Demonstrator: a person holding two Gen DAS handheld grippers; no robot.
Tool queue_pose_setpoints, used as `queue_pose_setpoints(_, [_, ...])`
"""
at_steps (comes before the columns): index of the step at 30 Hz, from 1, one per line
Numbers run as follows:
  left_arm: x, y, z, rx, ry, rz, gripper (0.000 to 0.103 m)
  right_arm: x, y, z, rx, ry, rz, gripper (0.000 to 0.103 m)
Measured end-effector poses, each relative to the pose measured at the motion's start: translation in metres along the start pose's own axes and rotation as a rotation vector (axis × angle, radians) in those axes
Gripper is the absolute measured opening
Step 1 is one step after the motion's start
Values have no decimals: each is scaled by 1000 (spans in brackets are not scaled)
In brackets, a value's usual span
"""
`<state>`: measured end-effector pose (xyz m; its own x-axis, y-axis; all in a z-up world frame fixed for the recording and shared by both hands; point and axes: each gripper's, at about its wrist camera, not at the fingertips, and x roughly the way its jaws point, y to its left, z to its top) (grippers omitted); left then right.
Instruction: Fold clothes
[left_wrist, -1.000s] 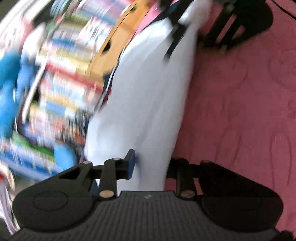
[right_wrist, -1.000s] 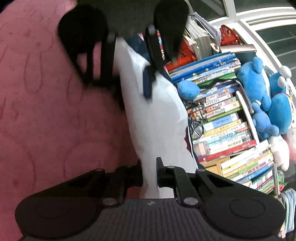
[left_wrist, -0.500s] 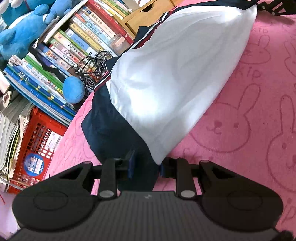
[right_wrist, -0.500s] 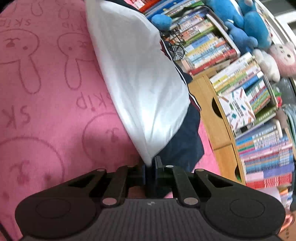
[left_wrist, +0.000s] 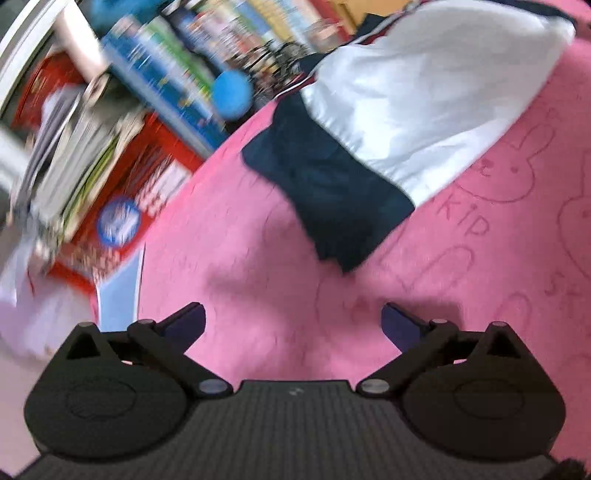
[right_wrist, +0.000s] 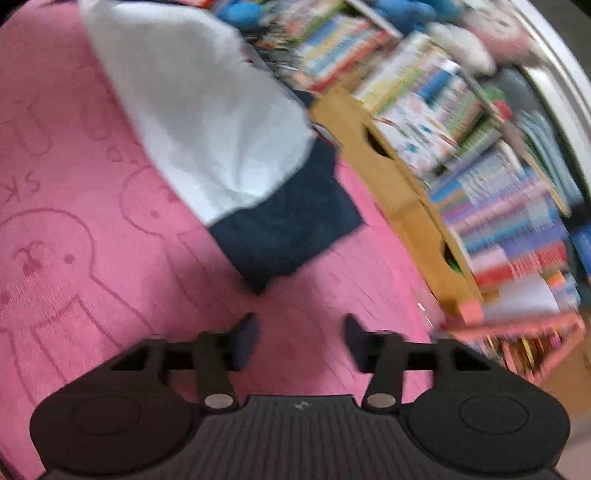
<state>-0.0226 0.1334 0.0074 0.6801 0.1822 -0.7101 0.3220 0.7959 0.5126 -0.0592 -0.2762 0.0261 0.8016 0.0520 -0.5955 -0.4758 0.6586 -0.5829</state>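
Nearest the cameras, the left claw (left_wrist: 292, 319) and the right claw (right_wrist: 300, 338) are seen spread wide and empty above the pink rabbit-printed blanket (left_wrist: 258, 280). Just beyond, the soft white-and-navy fabric garment (left_wrist: 399, 122) is laid doubled on the blanket, white layer over navy. It is judged light, limp and prone to sliding; the protruding navy corner (right_wrist: 284, 236) is best pinched. Blurred bookshelves (right_wrist: 461, 129) are seen behind.

You see the garment (left_wrist: 424, 110) as smooth matt cloth, white over navy. Pink blanket (left_wrist: 258, 258): soft, finely ribbed weave. Fingers (right_wrist: 245, 341): matt black plastic. Wooden box (right_wrist: 399, 192): plain, unvarnished-looking.
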Motion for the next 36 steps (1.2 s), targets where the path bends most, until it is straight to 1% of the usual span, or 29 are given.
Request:
queue_pose_setpoints(1, [-5, 5, 0, -45, -5, -18, 102, -6, -3, -1, 38, -4, -9, 67])
queue_pose_setpoints(2, [-11, 9, 0, -89, -11, -36, 102, -12, -7, -2, 76, -9, -18, 75])
queue_pose_setpoints(3, [-16, 14, 0, -134, -16, -54, 103, -20, -7, -3, 140, -41, -33, 85])
queue_pose_setpoints(4, [-22, 18, 5, -192, -41, -88, 103, -28, -5, -2, 226, -92, -49, 91])
queue_pose_setpoints(5, [-28, 22, 11, -250, -67, -123, 103, -34, 0, 1, 316, -148, -19, 99])
queue_pose_setpoints(6, [-32, 24, 18, -299, -98, -160, 103, -38, 5, 5, 405, -207, 28, 103])
queue_pose_setpoints(7, [-35, 25, 28, -346, -130, -203, 103, -36, 14, 12, 452, -241, 72, 103])
queue_pose_setpoints(9, [-33, 20, 52, -421, -165, -270, 103, -27, 32, 30, 514, -291, 154, 103])
queue_pose_setpoints(10, [-32, 17, 64, -458, -181, -303, 103, -19, 41, 41, 518, -299, 163, 103])
queue_pose_setpoints(12, [-19, 8, 89, -517, -181, -339, 103, 0, 54, 63, 519, -299, 145, 103])
queue_pose_setpoints(13, [-11, 1, 100, -529, -184, -348, 103, 11, 57, 72, 544, -296, 134, 103])
queue_pose_setpoints(16, [11, -26, 126, -515, -189, -341, 103, 39, 52, 87, 642, -278, 149, 103])
queue_pose_setpoints(19, [38, -49, 148, -492, -149, -338, 103, 65, 54, 92, 698, -209, 162, 103])
queue_pose_setpoints(21, [54, -64, 160, -478, -125, -341, 103, 82, 55, 94, 705, -131, 171, 103])
queue_pose_setpoints(25, [85, -58, 182, -506, -83, -298, 103, 109, 57, 96, 713, 28, 182, 103])
queue_pose_setpoints(30, [123, -50, 209, -543, -30, -244, 103, 116, 63, 94, 713, 33, 177, 103])
queue_pose_setpoints(36, [170, -40, 241, -585, 33, -177, 103, 113, 64, 93, 714, 32, 171, 103])
